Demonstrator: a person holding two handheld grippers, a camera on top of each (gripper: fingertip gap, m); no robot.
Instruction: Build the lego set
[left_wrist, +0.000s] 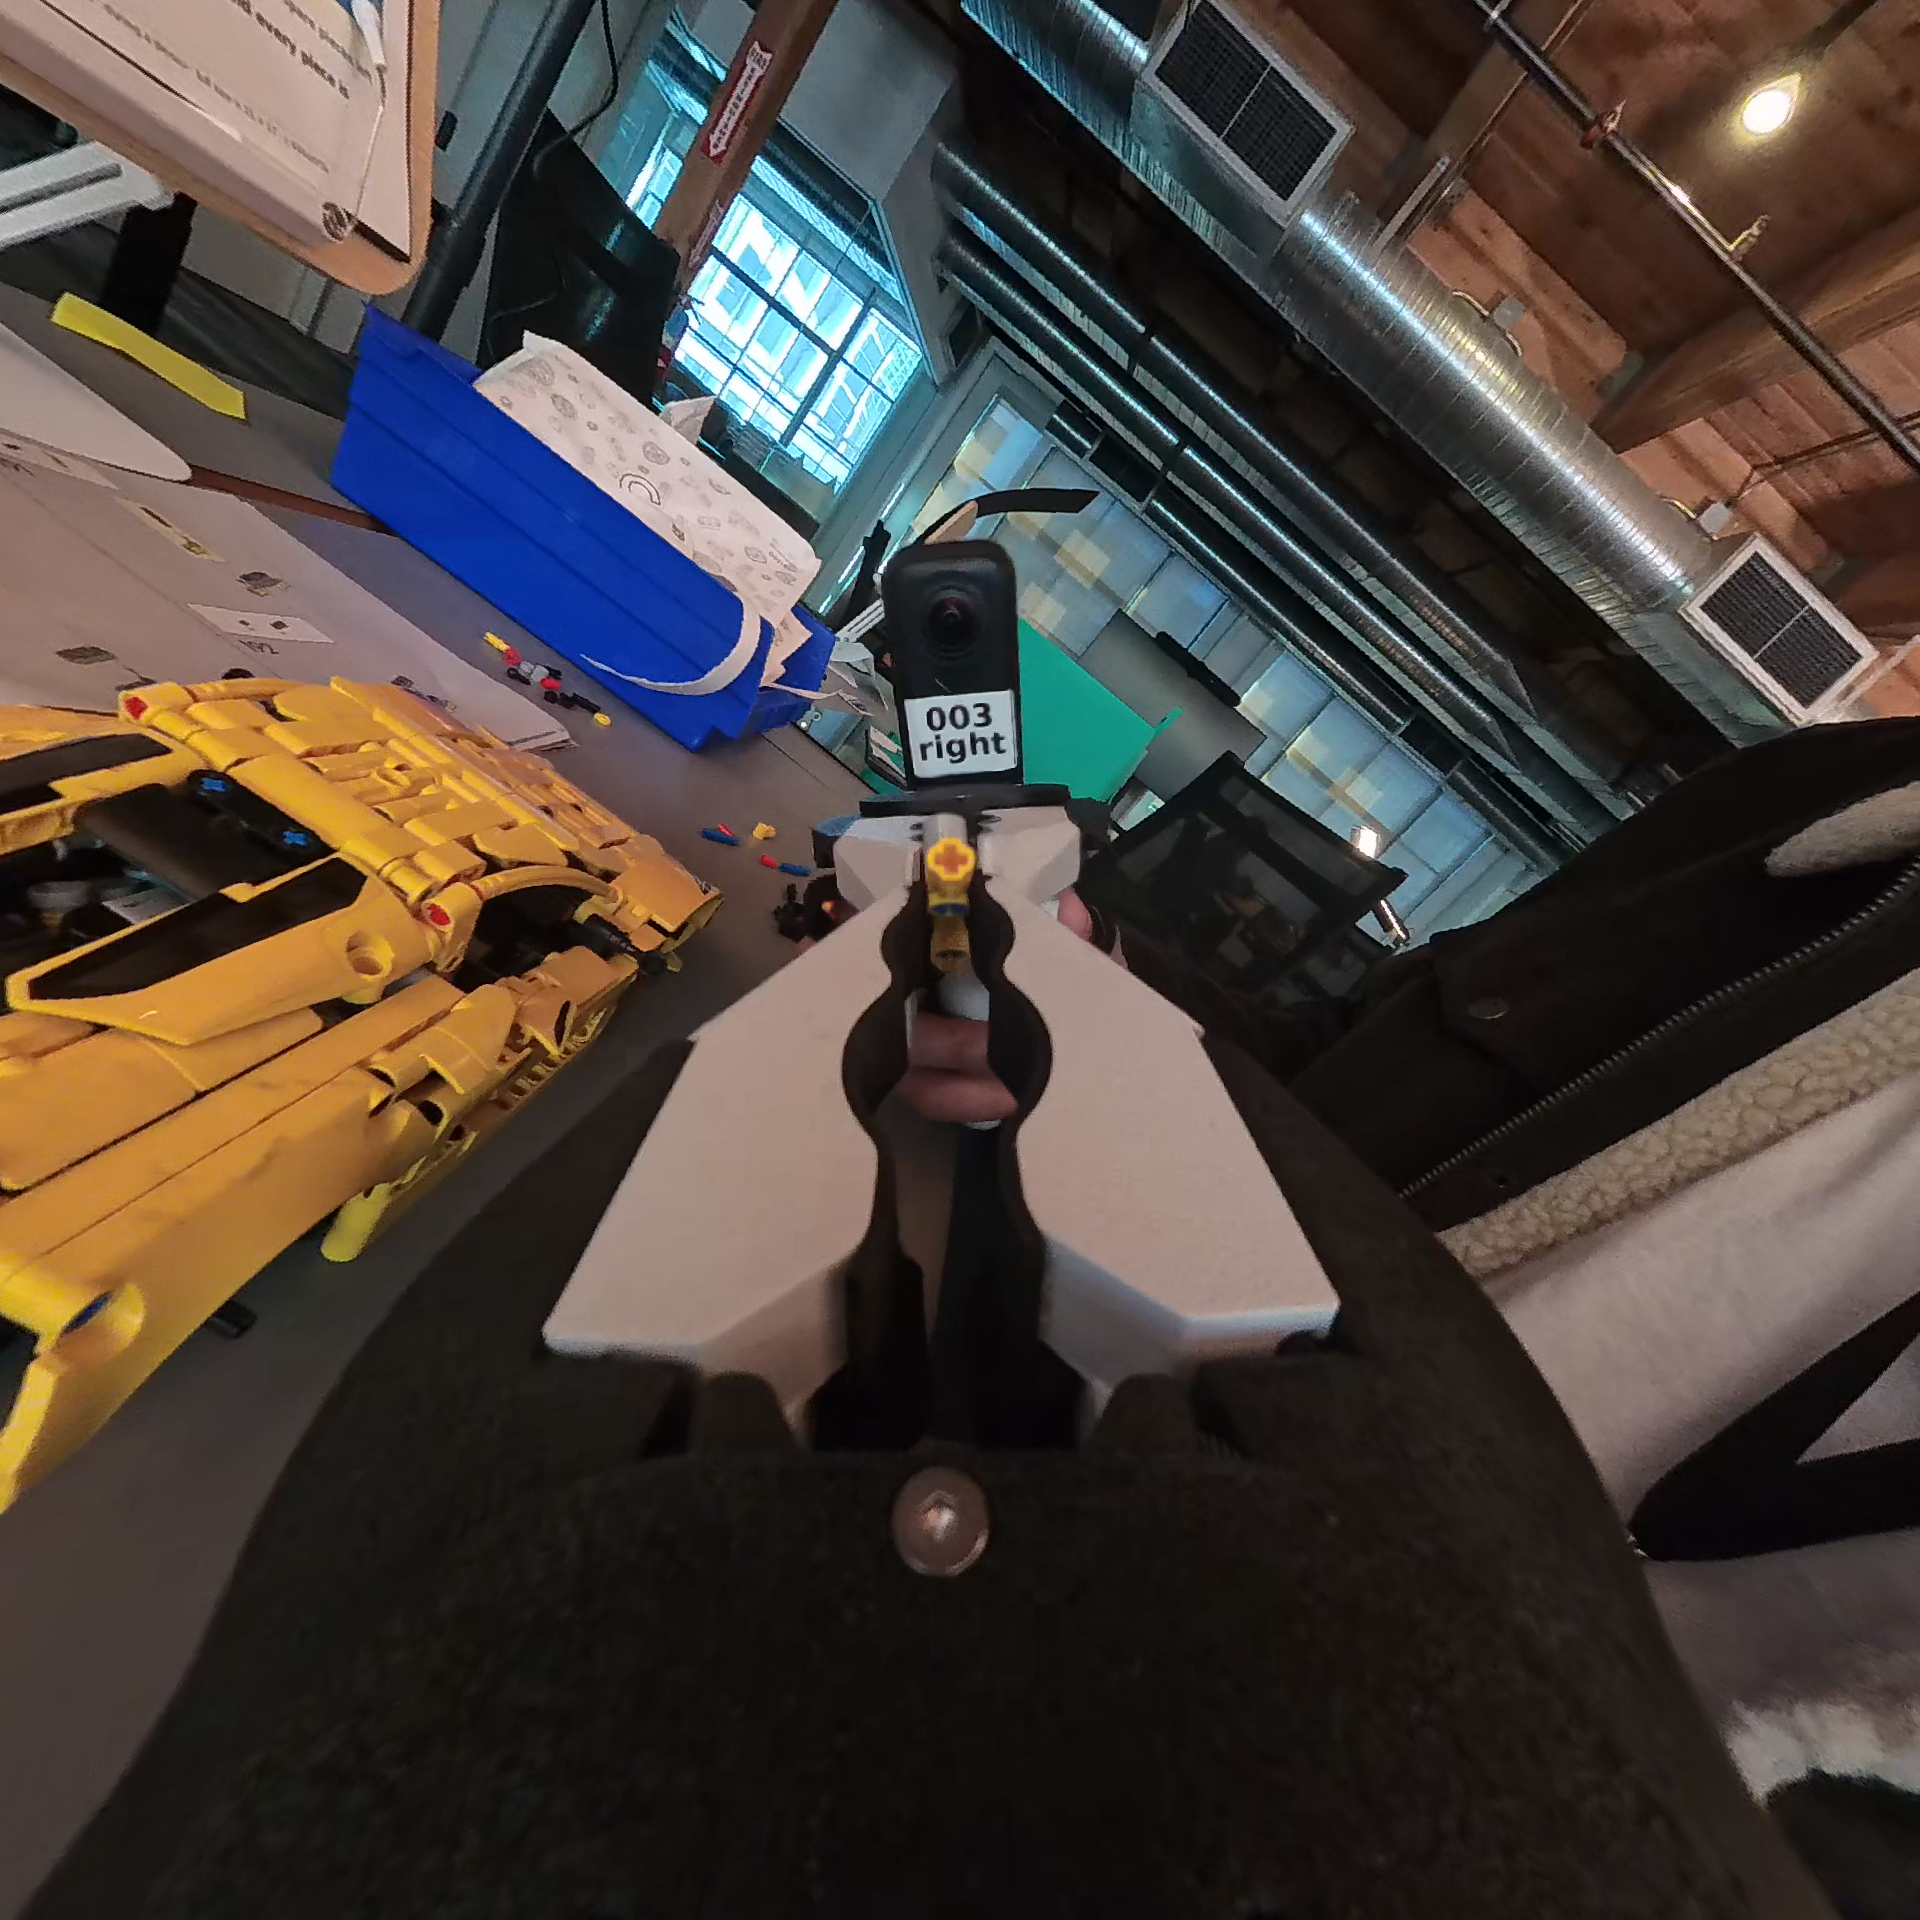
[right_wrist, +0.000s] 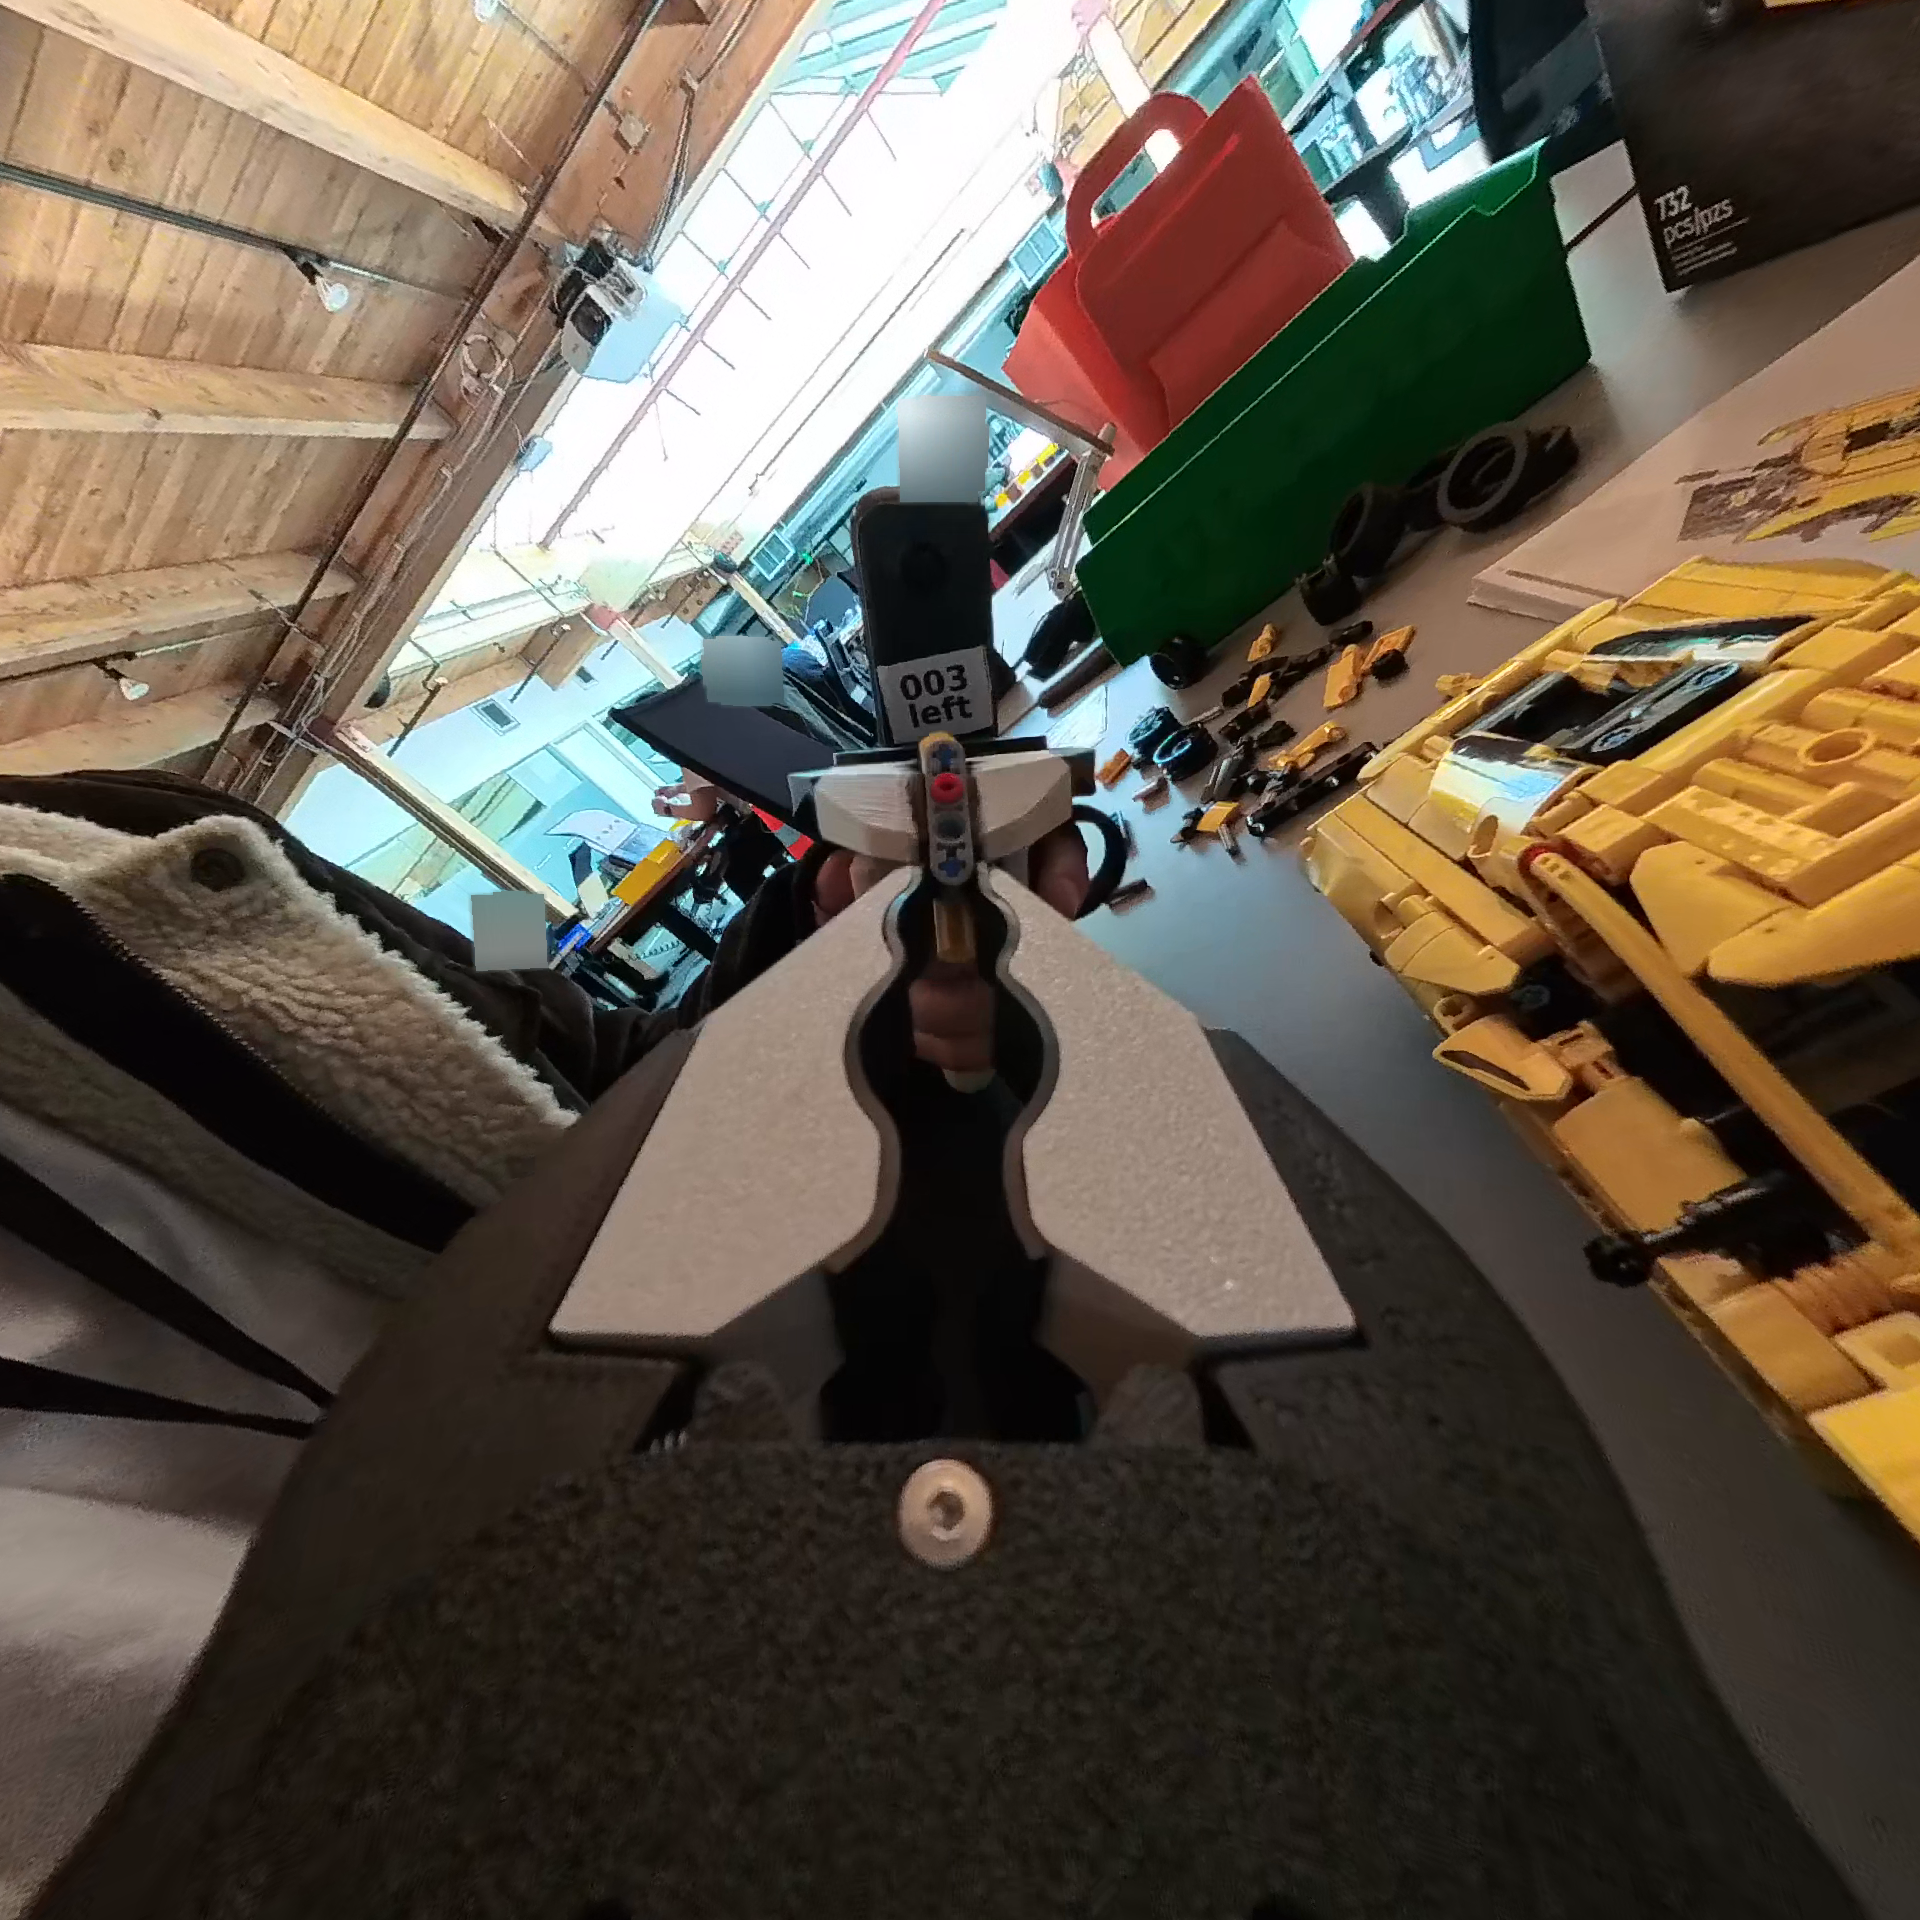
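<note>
My two grippers face each other above the table's edge, tip to tip. In the left wrist view my left gripper (left_wrist: 948, 940) is shut on a small yellow lego piece (left_wrist: 948, 925). My right gripper (left_wrist: 951, 831) opposite it holds a yellow connector with a cross hole (left_wrist: 951, 860). In the right wrist view my right gripper (right_wrist: 951, 920) is shut on the yellow connector (right_wrist: 951, 932). My left gripper (right_wrist: 948, 795) there holds a short beam with red and blue pins (right_wrist: 948, 826). The two pieces meet end to end. The big yellow lego car (left_wrist: 312, 935) (right_wrist: 1662, 883) lies on the grey table.
Blue bin with a paper bag (left_wrist: 540, 540) and loose small pieces (left_wrist: 540, 675) behind the car. Green bin (right_wrist: 1330, 416), red bag (right_wrist: 1174, 281), black wheels (right_wrist: 1475, 478), scattered yellow and black parts (right_wrist: 1278, 707), instruction booklet (right_wrist: 1766, 488). A person's fleece-lined jacket (right_wrist: 260, 987) is close by. The tips of both grippers are at nearly the same place.
</note>
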